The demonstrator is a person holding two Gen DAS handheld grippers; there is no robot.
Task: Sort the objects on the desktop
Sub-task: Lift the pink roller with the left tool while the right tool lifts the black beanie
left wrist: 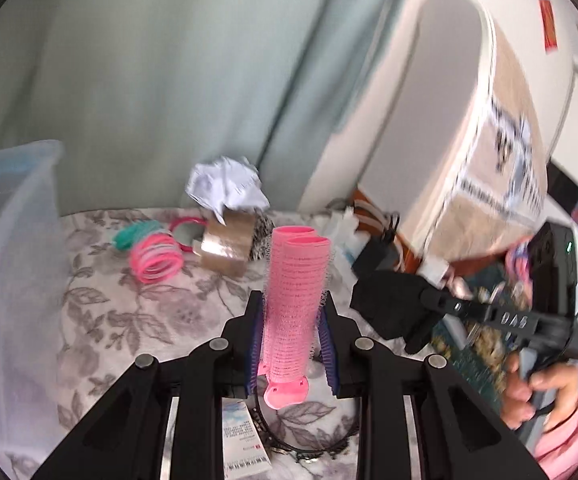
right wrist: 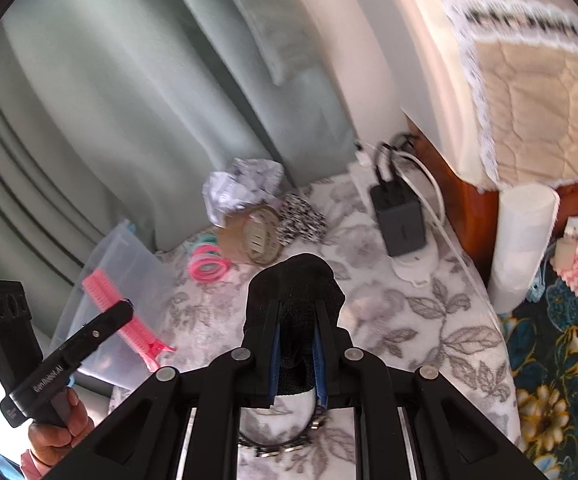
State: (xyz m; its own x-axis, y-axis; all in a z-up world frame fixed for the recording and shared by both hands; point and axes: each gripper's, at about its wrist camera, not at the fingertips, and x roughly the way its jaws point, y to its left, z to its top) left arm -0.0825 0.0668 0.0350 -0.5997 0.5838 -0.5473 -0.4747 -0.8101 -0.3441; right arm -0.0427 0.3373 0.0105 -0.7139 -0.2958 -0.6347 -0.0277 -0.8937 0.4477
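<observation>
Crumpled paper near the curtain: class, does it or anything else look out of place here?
Yes. The crumpled paper sits wadded on top of the tape roll, like rubbish among hair accessories such as the pink hair ties.

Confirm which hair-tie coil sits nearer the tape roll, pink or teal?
The pink coil, beside the tape roll; the teal coil lies behind it, toward the clear bin.
</observation>
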